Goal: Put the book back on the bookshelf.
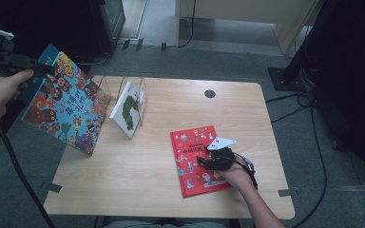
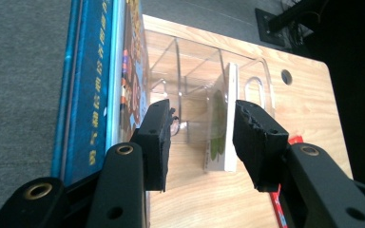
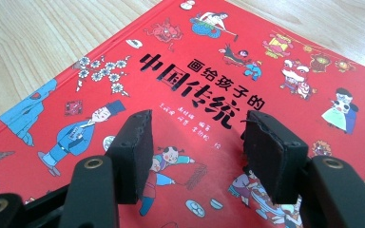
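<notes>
My left gripper (image 2: 200, 142) stands released beside the blue picture book (image 1: 66, 104) leaning at the clear acrylic rack (image 1: 138, 97); my right gripper (image 3: 197, 156), jaws apart, pins the red hardcover book (image 3: 209, 85) flat for pickup.

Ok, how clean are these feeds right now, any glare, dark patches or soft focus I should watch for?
High view: dim and slightly soft, the top corners nearly black, though the red book reads fine. Left gripper view: the jaws are soft up close, and the clear plastic rack carries pale reflections that blur its walls. Right gripper view: evenly lit, the book's title sharp, a faint sheen on the cover, the jaws a little soft.
</notes>
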Tool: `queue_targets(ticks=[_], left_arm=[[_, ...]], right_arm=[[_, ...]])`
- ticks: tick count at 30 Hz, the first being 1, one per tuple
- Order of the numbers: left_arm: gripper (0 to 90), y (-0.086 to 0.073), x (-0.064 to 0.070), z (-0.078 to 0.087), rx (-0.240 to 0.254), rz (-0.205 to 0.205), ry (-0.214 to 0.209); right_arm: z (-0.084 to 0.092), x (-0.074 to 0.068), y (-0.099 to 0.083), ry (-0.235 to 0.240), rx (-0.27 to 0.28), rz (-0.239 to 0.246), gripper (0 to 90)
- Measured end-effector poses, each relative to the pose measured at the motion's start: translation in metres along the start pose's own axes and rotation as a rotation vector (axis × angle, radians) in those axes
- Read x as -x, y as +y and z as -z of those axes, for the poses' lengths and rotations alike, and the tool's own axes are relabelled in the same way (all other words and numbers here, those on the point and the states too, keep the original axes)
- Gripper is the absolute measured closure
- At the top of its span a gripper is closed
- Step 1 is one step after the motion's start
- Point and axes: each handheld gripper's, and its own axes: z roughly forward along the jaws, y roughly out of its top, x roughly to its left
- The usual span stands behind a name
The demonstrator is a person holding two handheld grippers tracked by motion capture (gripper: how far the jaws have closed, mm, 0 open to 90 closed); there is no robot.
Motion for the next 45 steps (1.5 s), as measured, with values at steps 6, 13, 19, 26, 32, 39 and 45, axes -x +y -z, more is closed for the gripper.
queue_targets(ticks=[6,13,19,26,32,39,45], left_arm=[[57.7,-0.008,0.014,0.003,-0.002,-0.074,0.003],[55.7,-0.027,0.025,0.01,0.012,-0.109,-0.015],[54.7,-0.046,0.037,0.005,0.004,-0.133,-0.012],[53.4,-0.069,0.047,-0.009,0.004,-0.176,-0.022],[52.3,-0.093,0.056,-0.03,-0.024,-0.218,-0.044],[51.4,-0.118,0.064,-0.06,-0.05,-0.258,-0.091],[49.9,-0.134,0.072,-0.079,-0.063,-0.302,-0.093]], right_arm=[[0.0,0.001,0.0,0.005,0.003,-0.01,42.6],[0.001,0.002,0.0,0.01,0.001,-0.006,42.9],[0.004,0.008,0.003,-0.002,0.022,-0.019,43.0],[0.004,0.013,0.003,-0.002,0.023,-0.031,43.0],[0.004,0.015,0.004,-0.001,0.03,-0.031,43.3],[0.006,0.018,0.002,-0.005,0.026,-0.042,43.5],[0.008,0.017,0.0,-0.003,0.031,-0.053,43.7]])
